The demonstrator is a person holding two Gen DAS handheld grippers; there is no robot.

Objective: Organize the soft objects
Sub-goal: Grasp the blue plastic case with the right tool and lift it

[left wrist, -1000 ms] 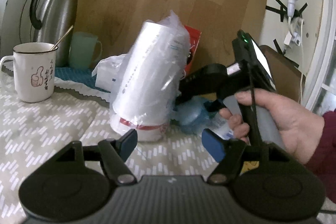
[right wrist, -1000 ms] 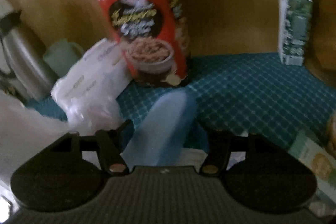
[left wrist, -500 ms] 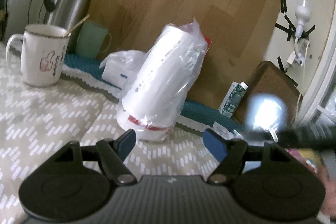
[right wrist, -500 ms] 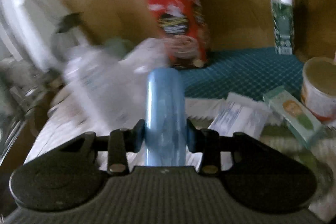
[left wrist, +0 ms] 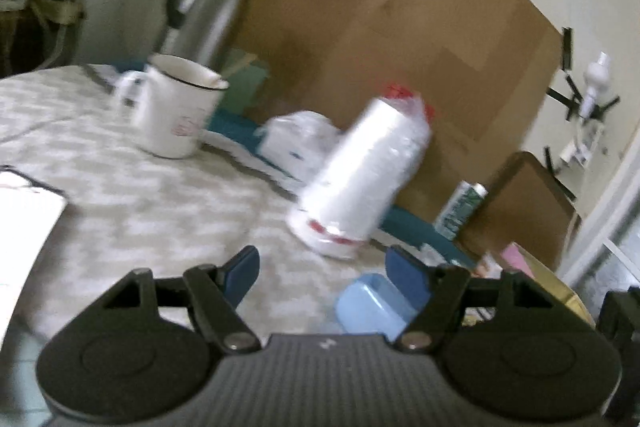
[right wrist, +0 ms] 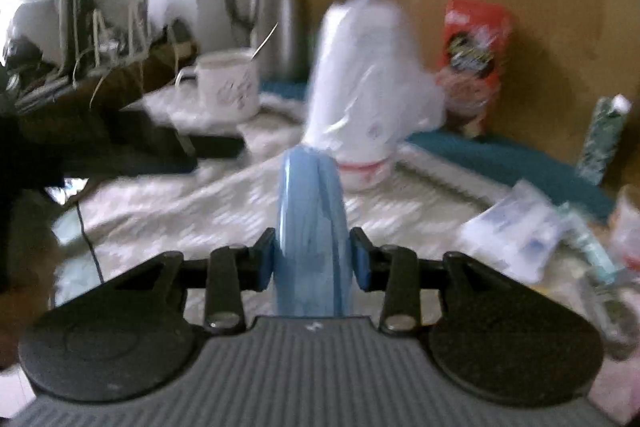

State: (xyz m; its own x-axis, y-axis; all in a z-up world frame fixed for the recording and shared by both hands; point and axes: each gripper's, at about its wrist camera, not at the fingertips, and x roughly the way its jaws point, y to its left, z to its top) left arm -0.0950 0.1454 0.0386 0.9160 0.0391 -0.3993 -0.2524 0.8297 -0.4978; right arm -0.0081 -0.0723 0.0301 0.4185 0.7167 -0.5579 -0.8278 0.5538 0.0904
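No lettering can be read; motion blur smears it all. The red bag point(right wrist: 476, 67) behind the wrapped cup stack point(right wrist: 360, 95) bears dark, illegible print. The white mug point(right wrist: 232, 87) left of that stack carries a faint, unreadable mark.

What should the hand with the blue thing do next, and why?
Probably lower the blue pack onto the bare cloth just ahead. The right gripper has the pack between its pads, seemingly off the table, and its jaws are opening, so the pack could slip out before it is placed.
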